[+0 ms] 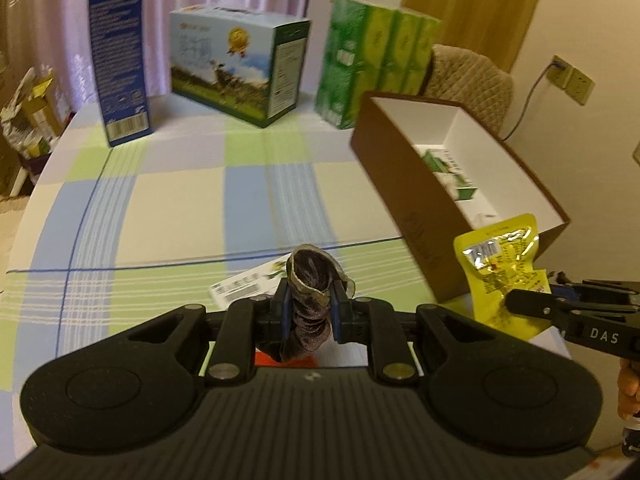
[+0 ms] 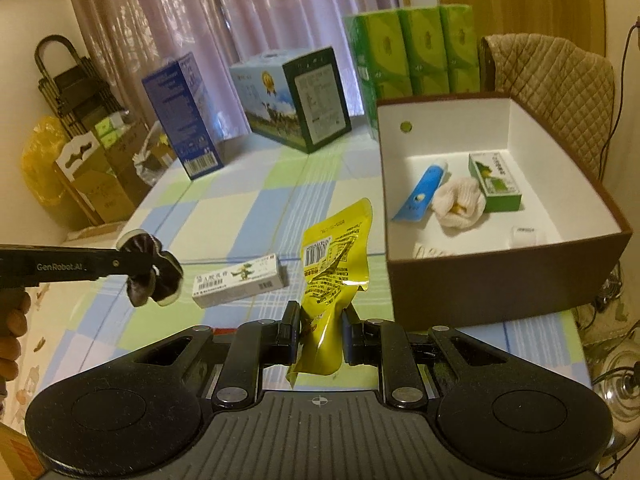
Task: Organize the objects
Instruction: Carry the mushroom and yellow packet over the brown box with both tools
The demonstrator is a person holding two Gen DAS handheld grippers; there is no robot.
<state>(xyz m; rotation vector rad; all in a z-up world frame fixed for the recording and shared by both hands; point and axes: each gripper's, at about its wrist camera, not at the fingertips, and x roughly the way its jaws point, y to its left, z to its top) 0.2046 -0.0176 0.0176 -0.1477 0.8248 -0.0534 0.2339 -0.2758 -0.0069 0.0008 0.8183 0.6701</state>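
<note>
**A:** Where are we? Both hands loaded?

**B:** Both loaded. My right gripper [image 2: 320, 330] is clamped on the lower half of a yellow foil snack packet [image 2: 335, 256], which stands up between the fingers, clear of the table. My left gripper [image 1: 310, 307] is pinched tight on a dark velvet scrunchie [image 1: 311, 280], also held off the checked tablecloth [image 1: 180, 200].

**A:** And the target?

**B:** The brown open box [image 2: 500, 280], I'd judge. It sits just ahead and to the right of the packet, and it already holds a blue tube [image 2: 420, 192], a cream scrunchie [image 2: 460, 200] and a green carton [image 2: 496, 182].

**A:** How do you want to play the drop?

**B:** Packet first. I'd lift so its hanging tail clears the near wall, carry it over the bare white floor at the front, then open. Foil is slippery, so I'd release low.

**A:** Anything left out?

**B:** A white medicine carton [image 2: 240, 282] lies flat on the cloth between the two grippers.
</note>
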